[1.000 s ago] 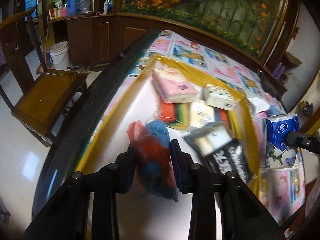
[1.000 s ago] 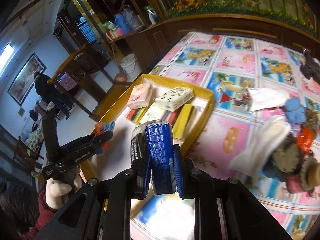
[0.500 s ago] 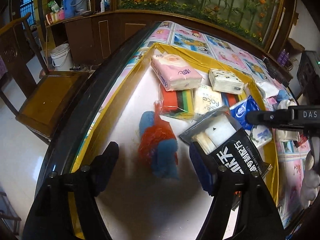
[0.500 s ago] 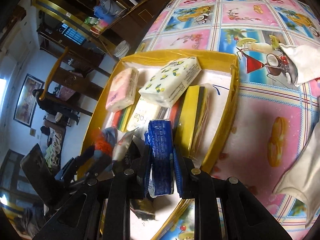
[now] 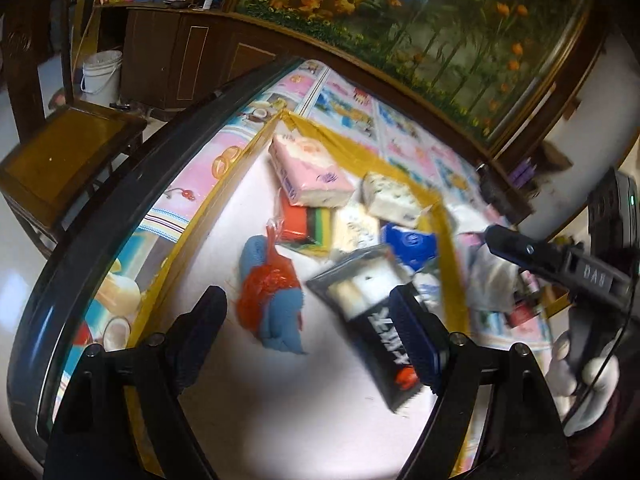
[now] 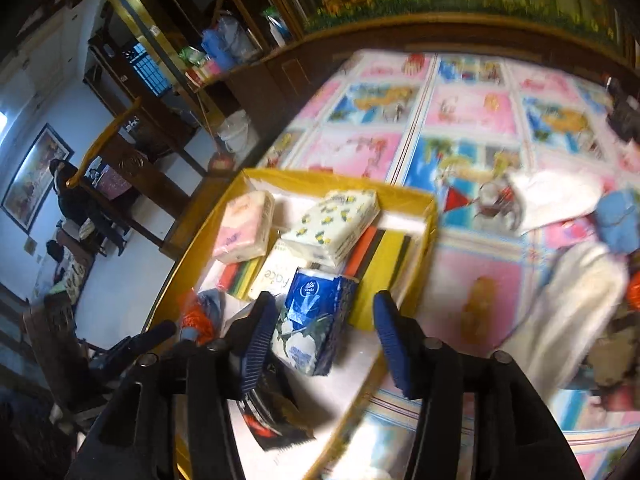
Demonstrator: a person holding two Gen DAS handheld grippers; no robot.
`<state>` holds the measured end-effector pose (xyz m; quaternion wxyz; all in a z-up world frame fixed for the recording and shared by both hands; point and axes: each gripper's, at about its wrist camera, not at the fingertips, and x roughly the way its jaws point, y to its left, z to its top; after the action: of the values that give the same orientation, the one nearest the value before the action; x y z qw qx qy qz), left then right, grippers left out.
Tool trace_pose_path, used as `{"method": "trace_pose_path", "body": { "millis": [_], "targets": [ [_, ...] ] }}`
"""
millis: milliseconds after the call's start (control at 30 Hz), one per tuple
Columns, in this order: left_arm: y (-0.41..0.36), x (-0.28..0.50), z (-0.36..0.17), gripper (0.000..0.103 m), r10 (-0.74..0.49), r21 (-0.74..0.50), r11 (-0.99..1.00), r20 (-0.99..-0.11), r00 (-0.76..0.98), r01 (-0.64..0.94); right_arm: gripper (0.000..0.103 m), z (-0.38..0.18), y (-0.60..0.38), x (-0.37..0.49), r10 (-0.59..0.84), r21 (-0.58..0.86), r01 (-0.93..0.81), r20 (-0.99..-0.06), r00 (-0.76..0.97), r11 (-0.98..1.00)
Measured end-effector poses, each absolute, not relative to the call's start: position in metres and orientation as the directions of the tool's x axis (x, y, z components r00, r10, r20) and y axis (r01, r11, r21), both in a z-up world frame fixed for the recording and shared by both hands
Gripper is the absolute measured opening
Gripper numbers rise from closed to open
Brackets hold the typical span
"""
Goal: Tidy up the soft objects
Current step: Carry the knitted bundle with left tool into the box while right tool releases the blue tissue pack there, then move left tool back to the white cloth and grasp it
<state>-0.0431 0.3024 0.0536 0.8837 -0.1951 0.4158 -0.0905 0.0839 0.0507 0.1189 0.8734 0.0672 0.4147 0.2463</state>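
Left gripper (image 5: 312, 328), lower frame: jaws just opened wide, red-and-blue mesh bundle (image 5: 272, 296) released, lying in the tray (image 5: 452, 264).
Right gripper (image 6: 320, 332), lower centre: jaws just opened, blue tissue pack (image 6: 316, 320) loose between them (two items apparently delivered).
Behind: black packet (image 5: 380, 328), coloured sponges (image 5: 308, 228), pink pack (image 5: 312, 180), lemon-print pack (image 6: 336, 224).

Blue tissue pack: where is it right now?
The blue tissue pack lies in the yellow tray, in the right wrist view between the right gripper's open jaws, which have just been opening, near the striped sponges and the black packet.
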Motion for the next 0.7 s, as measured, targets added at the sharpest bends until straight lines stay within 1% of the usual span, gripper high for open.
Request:
{"method": "trace_pose_path", "body": {
  "millis": [67, 100, 200, 267, 300, 333, 367, 433, 500, 567, 633, 700],
  "targets": [
    [0.301, -0.054, 0.061, 0.083, -0.337, -0.445, 0.896, -0.675, 0.656, 0.004, 0.065, 0.132, 0.037, 0.062, 0.467, 0.277, -0.386, -0.655, 0.594, 0.88],
    [0.299, -0.06, 0.064, 0.083, -0.342, -0.451, 0.892, -0.665, 0.664, 0.007, 0.066, 0.137, 0.03, 0.051, 0.461, 0.261, -0.389, -0.635, 0.62, 0.884],
    [0.283, -0.079, 0.077, 0.083, -0.307, -0.407, 0.913, -0.638, 0.706, 0.028, 0.075, 0.15, -0.002, 0.001, 0.427, 0.214, -0.374, -0.563, 0.707, 0.902],
    [0.266, -0.091, 0.087, 0.083, -0.301, -0.374, 0.925, -0.61, 0.733, 0.068, 0.085, 0.156, -0.022, -0.022, 0.384, 0.18, -0.342, -0.513, 0.767, 0.922],
    [0.259, -0.095, 0.091, 0.083, -0.306, -0.366, 0.927, -0.596, 0.742, 0.088, 0.087, 0.158, -0.034, -0.034, 0.355, 0.16, -0.318, -0.488, 0.798, 0.935],
    [0.248, -0.099, 0.095, 0.083, -0.32, -0.357, 0.927, -0.586, 0.745, 0.116, 0.091, 0.159, -0.046, -0.047, 0.323, 0.14, -0.291, -0.465, 0.824, 0.946],
    [0.238, -0.101, 0.097, 0.083, -0.336, -0.35, 0.926, -0.586, 0.738, 0.144, 0.097, 0.159, -0.059, -0.058, 0.285, 0.121, -0.259, -0.445, 0.849, 0.958],
    [0.218, -0.102, 0.096, 0.083, -0.373, -0.348, 0.918, -0.599, 0.709, 0.189, 0.102, 0.157, -0.083, -0.075, 0.234, 0.105, -0.209, -0.431, 0.872, 0.972],
    [0.196, -0.105, 0.092, 0.083, -0.411, -0.362, 0.905, -0.612, 0.675, 0.223, 0.102, 0.146, -0.106, -0.085, 0.197, 0.124, -0.158, -0.443, 0.875, 0.98],
    [0.171, -0.112, 0.086, 0.083, -0.439, -0.362, 0.896, -0.626, 0.645, 0.258, 0.102, 0.129, -0.127, -0.086, 0.19, 0.178, -0.118, -0.469, 0.863, 0.977],
    [0.148, -0.123, 0.081, 0.083, -0.465, -0.369, 0.884, -0.639, 0.613, 0.287, 0.102, 0.114, -0.148, -0.092, 0.197, 0.233, -0.093, -0.475, 0.858, 0.968],
    [0.131, -0.137, 0.079, 0.083, -0.485, -0.376, 0.874, -0.649, 0.586, 0.307, 0.102, 0.098, -0.172, -0.096, 0.174, 0.256, -0.053, -0.478, 0.861, 0.965]
  ]
}}
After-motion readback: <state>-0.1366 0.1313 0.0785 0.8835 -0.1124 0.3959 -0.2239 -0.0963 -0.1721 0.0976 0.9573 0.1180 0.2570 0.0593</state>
